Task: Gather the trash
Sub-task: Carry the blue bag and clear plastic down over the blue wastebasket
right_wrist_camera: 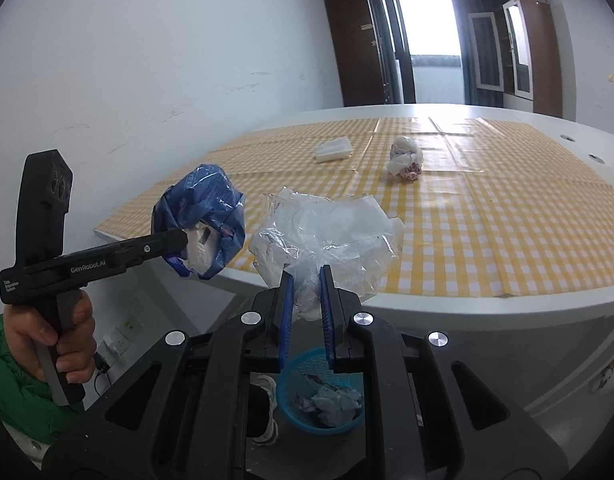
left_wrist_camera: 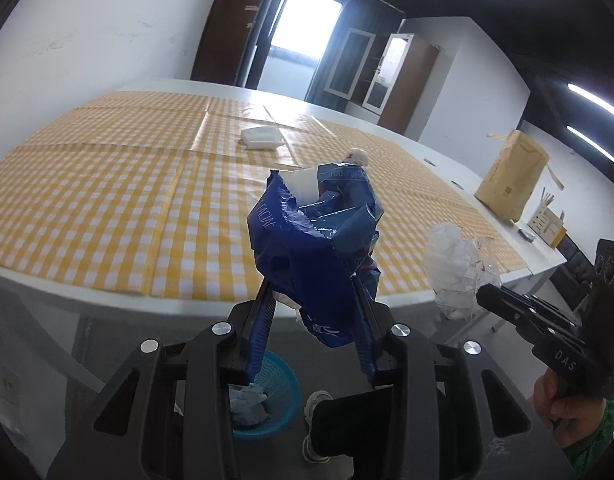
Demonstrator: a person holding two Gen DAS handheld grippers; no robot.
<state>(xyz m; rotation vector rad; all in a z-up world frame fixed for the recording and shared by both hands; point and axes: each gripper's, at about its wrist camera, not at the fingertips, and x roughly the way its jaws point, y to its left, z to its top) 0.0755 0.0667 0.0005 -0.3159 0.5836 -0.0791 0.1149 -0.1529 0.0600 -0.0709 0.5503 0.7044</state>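
here, both grippers hold trash just off the near table edge.

the left gripper point(left_wrist_camera: 315, 280) is clamped on a crumpled blue wrapper point(left_wrist_camera: 313, 236) with white paper poking from its top; the wrapper bulges up past the fingertips. the right gripper point(right_wrist_camera: 306, 280) is pinched nearly together on a wad of clear plastic point(right_wrist_camera: 327, 236) with white tissue inside, which billows ahead of its fingers. both point forward and a little down. a blue bin point(right_wrist_camera: 321, 392) holding pale scraps sits on the floor below the right gripper. ahead on the checked cloth point(right_wrist_camera: 487, 216) lie a white wad point(right_wrist_camera: 405, 156) and a white packet point(right_wrist_camera: 333, 148). a hand point(right_wrist_camera: 53, 340) in a green sleeve grips the left handle.
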